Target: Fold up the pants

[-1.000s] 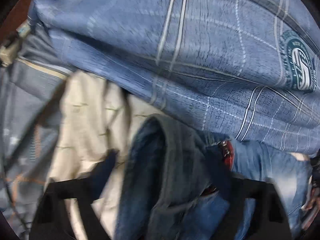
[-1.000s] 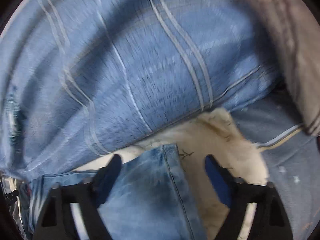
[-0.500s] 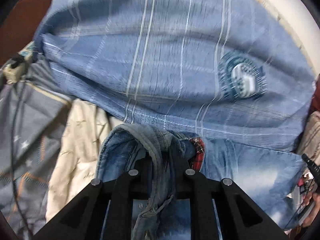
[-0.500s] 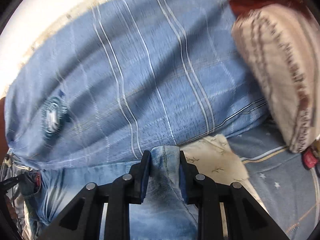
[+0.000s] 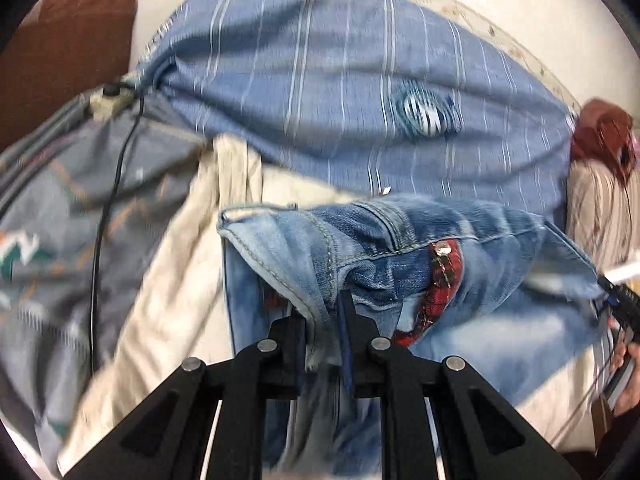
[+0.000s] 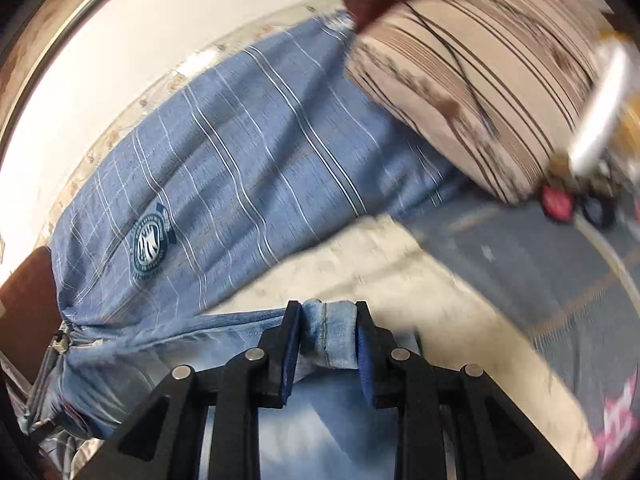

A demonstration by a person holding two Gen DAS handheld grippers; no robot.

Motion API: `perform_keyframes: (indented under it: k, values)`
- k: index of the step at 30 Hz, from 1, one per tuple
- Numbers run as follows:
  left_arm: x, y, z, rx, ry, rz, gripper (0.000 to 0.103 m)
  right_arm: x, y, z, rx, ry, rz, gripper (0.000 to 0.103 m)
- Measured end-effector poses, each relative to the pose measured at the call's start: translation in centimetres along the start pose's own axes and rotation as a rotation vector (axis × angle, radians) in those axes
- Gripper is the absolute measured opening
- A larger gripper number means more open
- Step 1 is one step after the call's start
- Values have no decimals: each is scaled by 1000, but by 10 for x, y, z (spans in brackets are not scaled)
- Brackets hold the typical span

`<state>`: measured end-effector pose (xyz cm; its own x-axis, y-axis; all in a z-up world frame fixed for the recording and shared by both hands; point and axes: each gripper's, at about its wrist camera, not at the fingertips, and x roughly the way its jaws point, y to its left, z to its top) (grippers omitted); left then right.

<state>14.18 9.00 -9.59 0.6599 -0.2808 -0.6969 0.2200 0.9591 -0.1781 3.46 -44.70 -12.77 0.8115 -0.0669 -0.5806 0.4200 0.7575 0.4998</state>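
Light-blue denim pants [image 5: 472,280] with a red plaid inner waistband lie stretched over a cream sheet. In the left wrist view my left gripper [image 5: 323,312] is shut on a bunched fold of the waistband end, the denim pinched between its black fingers. The right wrist view has my right gripper [image 6: 327,320] shut on a seamed edge of the same pants [image 6: 332,344], with fabric hanging below the jaws. The cloth stretches away leftward from the right gripper.
A big blue striped pillow [image 5: 360,92] with a round crest [image 6: 150,246] lies just beyond the pants. A beige striped pillow [image 6: 480,92] sits at the right, grey patterned bedding [image 5: 60,220] with a black cable [image 5: 104,216] at the left. A hand [image 5: 628,376] shows at the right edge.
Both grippers closed on the denim, then pulled back and up with it. The pillow now looks farther off, and the pants are drawn out flatter and wider.
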Motion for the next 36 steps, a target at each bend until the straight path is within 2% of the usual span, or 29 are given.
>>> perform_keyframes:
  k: [2, 3, 4, 6, 10, 13, 15, 16, 17, 18, 19, 22, 25, 26, 27, 31, 33, 35, 36]
  values:
    - [8, -1, -17, 35, 67, 39, 14, -2, -20, -17, 62, 68, 7, 31]
    - [17, -1, -29, 67, 127, 86, 14, -4, -28, -22, 84, 89, 2, 31]
    - [19, -1, -36, 81, 153, 109, 14, -4, -38, -28, 109, 112, -4, 32]
    - [25, 3, -49, 80, 197, 131, 14, -6, -54, -36, 137, 128, -78, 32]
    - [24, 11, -56, 62, 226, 151, 14, -18, -77, -37, 204, 115, -71, 32]
    - [16, 18, -59, 32, 224, 210, 14, -27, -82, -34, 248, 82, -26, 32]
    - [5, 20, -57, 27, 190, 261, 14, -27, -75, -29, 241, 76, -7, 34]
    - [-1, 20, -56, 24, 170, 284, 15, -26, -67, -26, 227, 72, 1, 44]
    - [-8, 20, -53, 17, 148, 314, 15, -26, -58, -23, 208, 60, 11, 64]
    - [-19, 21, -47, -3, 97, 351, 17, -27, -49, -20, 188, 34, 21, 70]
    - [-27, 20, -43, -18, 59, 357, 19, -29, -41, -18, 171, 11, 25, 72]
    - [-49, 5, -33, -32, -73, 332, 34, -27, -26, -15, 136, -38, 27, 72]
    - [-61, -26, -28, -1, -228, 288, 54, -23, -18, -16, 118, -41, 68, 72]
    - [-59, -38, -26, 15, -253, 268, 65, -21, -14, -16, 97, -38, 64, 72]
    - [-53, -50, -23, 36, -260, 235, 69, -20, -12, -18, 78, -38, 52, 72]
    - [-4, -101, -18, 57, -197, 62, 69, -21, -29, -21, 142, -35, 64, 72]
    - [22, -122, -20, 55, -140, -19, 69, -23, -42, -25, 188, -32, 80, 72]
    - [40, -133, -28, 72, -89, -47, 69, -23, -48, -28, 210, -21, 110, 72]
    - [50, -134, -31, 89, -72, -34, 69, -22, -47, -30, 208, -14, 126, 72]
